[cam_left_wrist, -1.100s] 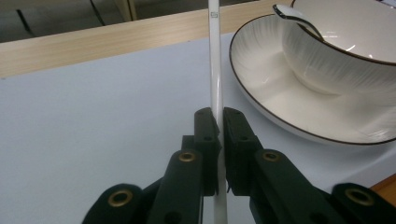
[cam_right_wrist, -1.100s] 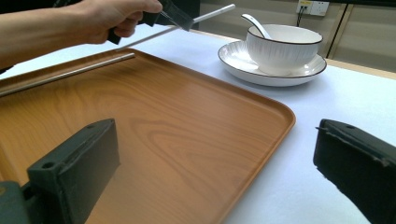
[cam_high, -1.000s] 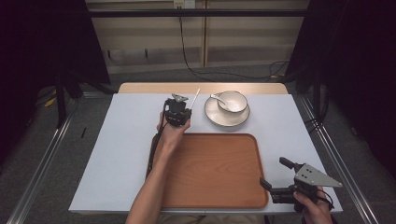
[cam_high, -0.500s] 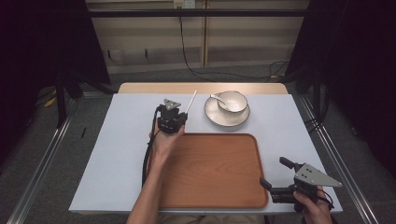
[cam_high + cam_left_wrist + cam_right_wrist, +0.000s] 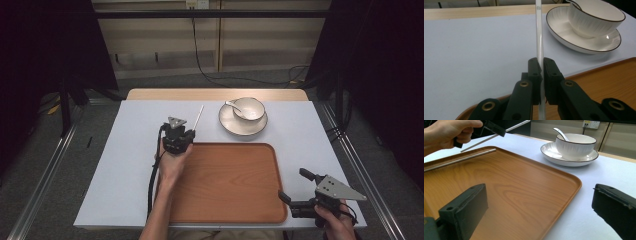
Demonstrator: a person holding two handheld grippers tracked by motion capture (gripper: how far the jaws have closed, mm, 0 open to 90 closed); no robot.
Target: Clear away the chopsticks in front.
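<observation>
- From the high view, the left gripper (image 5: 176, 136) is seen at the far left corner of the wooden tray (image 5: 235, 200), with a thin white chopstick (image 5: 199, 116) pointing away from it over the white table (image 5: 100, 175).
- In the left gripper view, the jaws are seen clamped on that chopstick (image 5: 539, 45), which runs straight up between the pads; its lower end is above the tray's edge (image 5: 619, 75).
- A second chopstick (image 5: 459, 160), lying on the tray along its far left rim, is brought out by the right gripper view, where the held one (image 5: 494, 135) is seen lifted clear above it.
- The right gripper (image 5: 298, 192) is seen at the near right corner of the tray, with its jaws wide apart and nothing between them.
- Compared with a second ago, the left gripper and its chopstick have been shifted leftward and nearer the tray; the right gripper has been kept in place.
- A white bowl (image 5: 250, 109) is stood on a plate (image 5: 235, 125) beyond the tray, and a white spoon (image 5: 233, 105) is rested in the bowl.
</observation>
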